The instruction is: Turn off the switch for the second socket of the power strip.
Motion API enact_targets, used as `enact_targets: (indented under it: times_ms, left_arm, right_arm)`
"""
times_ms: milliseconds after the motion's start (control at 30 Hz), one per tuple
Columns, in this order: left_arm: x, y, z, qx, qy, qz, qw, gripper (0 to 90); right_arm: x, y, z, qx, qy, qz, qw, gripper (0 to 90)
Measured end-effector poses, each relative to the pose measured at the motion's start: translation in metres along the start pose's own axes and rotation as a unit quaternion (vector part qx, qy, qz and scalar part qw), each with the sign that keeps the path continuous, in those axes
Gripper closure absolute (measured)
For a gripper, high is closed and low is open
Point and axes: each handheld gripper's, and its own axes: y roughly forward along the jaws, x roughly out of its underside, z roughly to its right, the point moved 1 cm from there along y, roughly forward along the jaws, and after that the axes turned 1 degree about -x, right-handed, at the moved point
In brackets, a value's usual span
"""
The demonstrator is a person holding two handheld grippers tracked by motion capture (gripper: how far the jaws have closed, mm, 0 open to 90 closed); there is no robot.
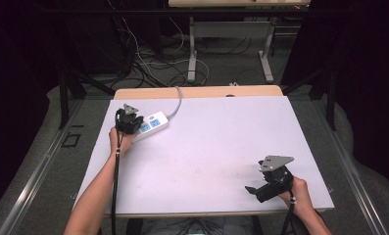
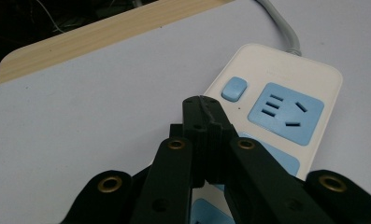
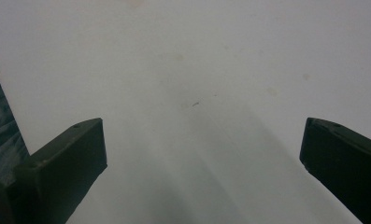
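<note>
High view | left gripper [image 1: 129,123] over power strip [image 1: 152,124], jaws clenched empty | right gripper [image 1: 260,191] low, jaws released

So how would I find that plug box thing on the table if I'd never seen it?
Start at the big white table and look to its far left corner. There, under the closed left gripper, lies the power strip. It is cream with blue sockets and a blue button, and a grey cable runs off its end.

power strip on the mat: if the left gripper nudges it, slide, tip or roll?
The power strip lies flat and low, so it would likely slide, not tip or roll. Its glossy shell may slip under the shut left gripper. The stiff grey cable probably makes it pivot.
</note>
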Motion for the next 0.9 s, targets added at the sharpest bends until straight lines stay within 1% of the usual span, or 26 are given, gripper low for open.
enact_targets:
  times_ms: [33, 67, 133, 167, 200, 233, 267, 300, 333, 367, 400, 500, 533, 567, 633, 667, 733, 767, 800, 867, 900]
  left_arm:
    - [-0.001, -0.002, 0.0, 0.0, -0.002, 0.002, 1.0, 90.0]
    - [-0.002, -0.004, 0.0, 0.001, -0.004, 0.004, 1.0, 90.0]
    - [-0.004, -0.007, 0.0, 0.004, -0.007, 0.008, 0.9999, 90.0]
    - [-0.004, -0.008, 0.001, 0.003, -0.007, 0.01, 0.9999, 90.0]
    - [-0.005, -0.009, 0.001, 0.004, -0.005, 0.009, 0.9999, 90.0]
    - [-0.005, -0.01, 0.001, 0.004, -0.005, 0.01, 0.9999, 90.0]
    - [-0.005, -0.011, 0.002, 0.004, -0.005, 0.013, 0.9999, 90.0]
    - [-0.006, -0.011, 0.002, 0.007, -0.007, 0.011, 0.9999, 89.9]
    - [-0.006, -0.013, 0.002, 0.008, -0.003, 0.008, 0.9999, 89.4]
    - [-0.007, -0.013, 0.003, 0.007, 0.0, 0.006, 1.0, 83.4]
    - [-0.007, -0.013, 0.004, 0.008, -0.001, 0.005, 1.0, 82.7]
    - [-0.007, -0.016, 0.006, 0.014, -0.001, -0.003, 0.9999, 79.3]
    - [-0.008, -0.017, 0.006, 0.015, 0.0, -0.002, 0.9999, 78.1]
    - [-0.008, -0.019, 0.006, 0.017, 0.003, -0.001, 0.9999, 76.4]
    - [-0.009, -0.021, 0.007, 0.02, 0.006, -0.005, 0.9998, 70.8]
    - [-0.009, -0.021, 0.008, 0.026, 0.003, -0.009, 0.9996, 67.4]
    - [-0.009, -0.023, 0.009, 0.025, 0.005, -0.012, 0.9996, 56.3]
    - [-0.009, -0.024, 0.01, 0.03, 0.001, -0.016, 0.9994, 50.7]
    - [-0.01, -0.025, 0.01, 0.032, 0.004, -0.021, 0.9993, 45.3]
    - [-0.01, -0.029, 0.01, 0.035, 0.002, -0.019, 0.9992, 35.2]
    - [-0.011, -0.031, 0.01, 0.036, 0.001, -0.021, 0.9991, 31.5]
  right_arm:
    - [0.0, 0.0, 0.0, 0.0, 0.003, -0.001, 1.0, 0.3]
    - [0.0, 0.0, 0.0, 0.004, -0.001, 0.004, 1.0, 0.2]
    - [0.0, 0.0, -0.001, 0.002, 0.005, 0.002, 1.0, 0.3]
    - [0.0, 0.0, 0.0, -0.002, 0.001, -0.001, 1.0, 0.3]
    - [0.0, 0.0, 0.0, -0.001, -0.004, 0.001, 1.0, 0.2]
    - [0.0, 0.0, 0.0, 0.002, -0.004, 0.003, 1.0, 0.2]
    - [0.0, 0.0, -0.001, -0.001, 0.0, 0.001, 1.0, 0.2]
    - [0.0, 0.0, -0.001, -0.001, 0.003, 0.001, 1.0, 0.2]
    - [0.0, 0.0, -0.001, 0.0, 0.003, 0.001, 1.0, 0.3]
    - [0.0, 0.0, 0.0, 0.001, -0.003, 0.003, 1.0, 0.3]
    - [0.0, 0.0, -0.001, 0.002, 0.002, 0.002, 1.0, 0.3]
    - [0.0, 0.0, -0.002, -0.001, 0.004, 0.001, 1.0, 0.3]
    - [-0.001, 0.0, -0.001, 0.0, -0.003, 0.003, 1.0, 0.2]
    - [0.0, 0.001, 0.0, 0.002, -0.003, 0.006, 1.0, 0.2]
    - [0.0, 0.0, -0.001, -0.002, 0.0, 0.003, 1.0, 0.3]
    - [-0.001, 0.0, -0.001, 0.0, 0.003, 0.004, 1.0, 0.3]
    - [-0.001, 0.001, -0.001, 0.002, -0.003, 0.005, 1.0, 0.3]
    - [-0.001, 0.0, -0.002, 0.001, 0.0, 0.003, 1.0, 0.3]
    - [-0.001, 0.001, -0.001, 0.002, -0.004, 0.006, 1.0, 0.2]
    - [-0.001, 0.0, -0.001, 0.001, -0.001, 0.005, 1.0, 0.3]
    - [-0.001, 0.0, -0.001, 0.0, 0.001, 0.002, 1.0, 0.2]
